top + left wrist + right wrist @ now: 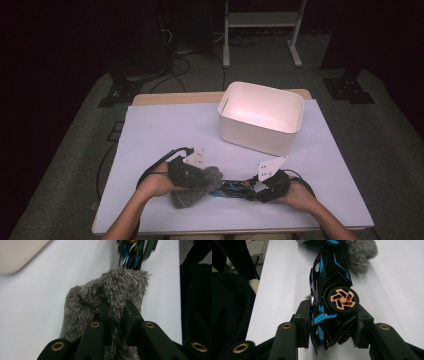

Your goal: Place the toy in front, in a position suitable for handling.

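A fuzzy grey cloth lies near the table's front edge, and my left gripper is shut on it; in the left gripper view the two jaws pinch a fold of the grey cloth. To its right lies a black toy car with blue stripes, its nose touching the cloth. My right gripper is shut on the car's rear; in the right gripper view the car rests on its side between the jaws, one orange wheel facing up.
A white plastic bin stands at the back right of the white table cover. Forearms come in from the bottom edge. Dark floor, cables and a stand's legs lie beyond the table.
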Motion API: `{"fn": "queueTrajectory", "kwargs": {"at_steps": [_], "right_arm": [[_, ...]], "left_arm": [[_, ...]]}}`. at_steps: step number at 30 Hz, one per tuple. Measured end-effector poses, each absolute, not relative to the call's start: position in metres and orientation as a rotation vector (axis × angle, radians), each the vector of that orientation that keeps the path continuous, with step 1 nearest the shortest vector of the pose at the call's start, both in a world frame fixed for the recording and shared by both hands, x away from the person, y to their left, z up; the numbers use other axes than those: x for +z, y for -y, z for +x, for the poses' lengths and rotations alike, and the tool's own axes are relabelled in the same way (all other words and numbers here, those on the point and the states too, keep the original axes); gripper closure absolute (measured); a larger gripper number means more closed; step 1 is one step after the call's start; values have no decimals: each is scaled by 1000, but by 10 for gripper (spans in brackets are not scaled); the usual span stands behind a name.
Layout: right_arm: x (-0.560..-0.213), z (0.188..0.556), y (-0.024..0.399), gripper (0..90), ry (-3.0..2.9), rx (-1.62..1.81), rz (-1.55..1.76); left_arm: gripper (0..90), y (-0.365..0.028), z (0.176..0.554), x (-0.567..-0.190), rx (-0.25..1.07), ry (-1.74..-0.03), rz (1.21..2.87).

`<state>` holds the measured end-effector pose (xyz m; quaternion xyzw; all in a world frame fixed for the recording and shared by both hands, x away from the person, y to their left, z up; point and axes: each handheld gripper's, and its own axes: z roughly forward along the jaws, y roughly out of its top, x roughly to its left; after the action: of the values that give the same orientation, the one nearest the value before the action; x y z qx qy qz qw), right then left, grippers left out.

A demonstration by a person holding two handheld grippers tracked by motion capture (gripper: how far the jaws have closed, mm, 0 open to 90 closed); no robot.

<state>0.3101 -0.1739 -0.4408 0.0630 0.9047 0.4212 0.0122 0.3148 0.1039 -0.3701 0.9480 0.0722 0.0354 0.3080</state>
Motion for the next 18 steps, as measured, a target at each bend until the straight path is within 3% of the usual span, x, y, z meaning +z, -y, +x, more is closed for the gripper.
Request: {"fn": "queueTrajectory", "kwargs": {"at_steps": [7, 18], "right_arm": [[-441, 309, 174, 559, -2817, 1314, 187], [-441, 309, 173, 562, -2817, 1318, 185]], "left_arm": [[801, -73, 315, -368, 108, -78, 2549], [802, -81, 314, -366, 115, -93, 2552]]}}
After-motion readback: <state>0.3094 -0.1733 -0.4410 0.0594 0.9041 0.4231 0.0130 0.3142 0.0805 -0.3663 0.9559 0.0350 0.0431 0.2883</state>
